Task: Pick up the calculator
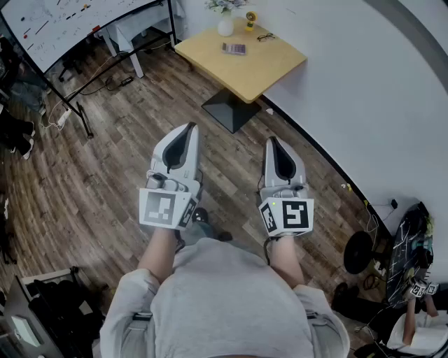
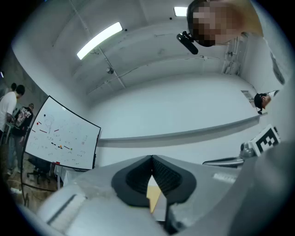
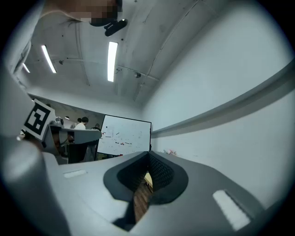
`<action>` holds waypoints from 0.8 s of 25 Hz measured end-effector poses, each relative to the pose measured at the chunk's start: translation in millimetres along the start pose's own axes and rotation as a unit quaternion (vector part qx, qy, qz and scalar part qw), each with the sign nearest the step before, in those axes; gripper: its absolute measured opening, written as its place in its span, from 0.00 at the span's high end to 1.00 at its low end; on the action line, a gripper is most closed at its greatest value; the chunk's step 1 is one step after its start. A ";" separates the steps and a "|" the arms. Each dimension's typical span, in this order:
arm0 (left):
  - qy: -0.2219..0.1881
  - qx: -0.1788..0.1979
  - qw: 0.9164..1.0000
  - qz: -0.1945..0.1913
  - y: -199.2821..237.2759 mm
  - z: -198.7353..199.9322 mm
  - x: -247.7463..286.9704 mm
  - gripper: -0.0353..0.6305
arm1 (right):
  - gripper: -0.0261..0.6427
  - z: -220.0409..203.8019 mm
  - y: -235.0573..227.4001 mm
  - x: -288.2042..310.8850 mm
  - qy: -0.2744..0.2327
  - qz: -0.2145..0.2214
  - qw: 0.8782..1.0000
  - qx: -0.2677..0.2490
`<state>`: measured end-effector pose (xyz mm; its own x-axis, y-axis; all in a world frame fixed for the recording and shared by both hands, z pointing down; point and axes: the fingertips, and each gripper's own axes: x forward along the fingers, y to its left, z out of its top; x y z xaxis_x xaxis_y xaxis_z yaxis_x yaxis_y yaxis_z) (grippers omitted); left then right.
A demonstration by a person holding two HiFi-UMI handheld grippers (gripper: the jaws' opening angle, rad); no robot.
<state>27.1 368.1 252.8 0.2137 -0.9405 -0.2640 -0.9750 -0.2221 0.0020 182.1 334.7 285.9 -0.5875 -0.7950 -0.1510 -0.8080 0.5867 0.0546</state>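
The calculator (image 1: 234,48), small and purplish-grey, lies flat on a square light-wood table (image 1: 259,70) far ahead at the top of the head view. My left gripper (image 1: 186,132) and right gripper (image 1: 273,143) are held side by side above the wooden floor, well short of the table. Both are shut with nothing between their jaws. In the left gripper view the left gripper (image 2: 151,160) has its dark pads pressed together, a sliver of the table showing below the tips. In the right gripper view the right gripper (image 3: 148,156) looks the same, with the floor behind it.
On the table stand a white vase with flowers (image 1: 225,24), a small yellow object (image 1: 250,19) and a pair of glasses (image 1: 265,37). A whiteboard on a stand (image 1: 63,21) is at the back left. A white curved wall (image 1: 378,105) runs along the right.
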 end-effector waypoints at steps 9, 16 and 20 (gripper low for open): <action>-0.005 0.000 1.000 -0.009 8.5 -1.1 11.6 0.94 | 0.96 -0.8 0.7 14.2 -0.003 -0.004 1.000 -0.009; -0.004 0.013 1.000 -0.021 34.6 -3.2 40.0 0.94 | 0.96 10.6 4.0 47.5 -0.040 -0.006 0.999 -0.022; -0.008 -0.001 1.000 -0.019 52.4 -15.6 50.5 0.94 | 0.96 4.1 -0.2 67.9 -0.030 -0.023 0.999 -0.011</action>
<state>-12.3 305.0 254.6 0.2505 -0.9270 -0.2791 -0.9658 -0.2591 -0.0062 142.6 281.2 271.5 -0.5460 -0.8106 -0.2119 -0.8357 0.5449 0.0686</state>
